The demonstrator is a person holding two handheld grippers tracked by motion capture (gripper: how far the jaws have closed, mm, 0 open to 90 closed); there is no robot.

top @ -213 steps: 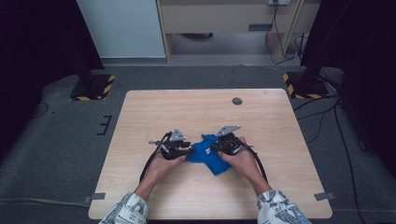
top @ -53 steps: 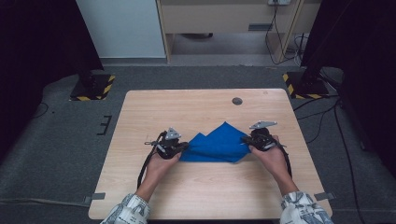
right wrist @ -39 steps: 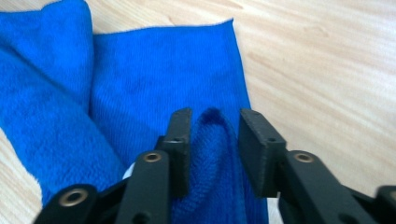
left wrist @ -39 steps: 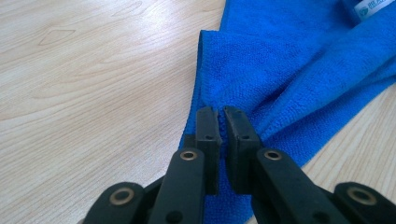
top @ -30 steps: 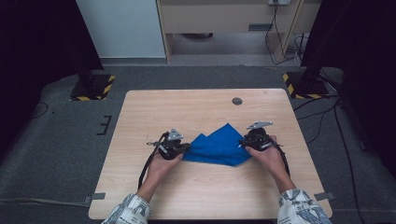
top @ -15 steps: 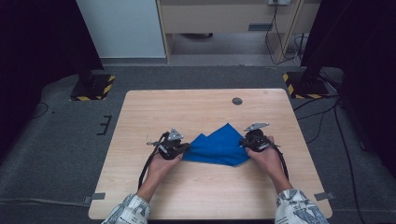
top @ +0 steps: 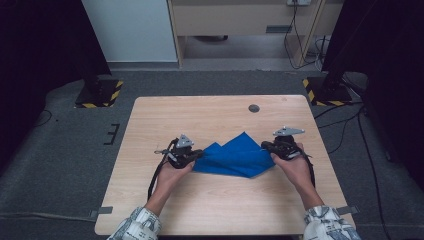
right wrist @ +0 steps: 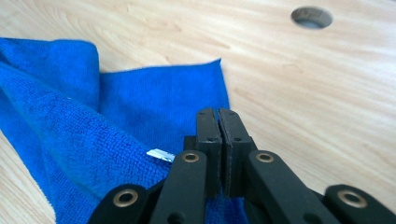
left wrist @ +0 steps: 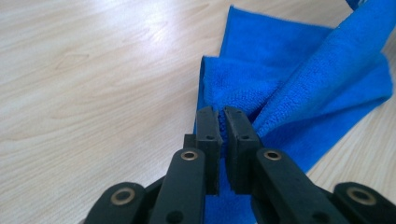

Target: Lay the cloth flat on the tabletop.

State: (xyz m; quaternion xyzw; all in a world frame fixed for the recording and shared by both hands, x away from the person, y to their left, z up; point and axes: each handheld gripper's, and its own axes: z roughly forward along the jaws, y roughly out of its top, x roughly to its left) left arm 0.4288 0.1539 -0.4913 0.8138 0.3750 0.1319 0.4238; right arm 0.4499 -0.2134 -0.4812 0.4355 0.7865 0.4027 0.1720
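Blue cloth [top: 234,159] at frame centre stretches between my left gripper [top: 196,154] and right gripper [top: 266,146], both clamped on its ends, forearms angled inward from the bottom edge.

The cloth [left wrist: 299,84] is blue, fuzzy, matt terry fabric. The table [right wrist: 327,107] is pale wood with a smooth, faintly shiny grain. The gripper fingers [left wrist: 208,135] look like matt black plastic.

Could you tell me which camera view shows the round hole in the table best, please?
The right gripper view: the hole is large, with its rim clear. The high view shows it as a small dark spot beyond the blue cloth.
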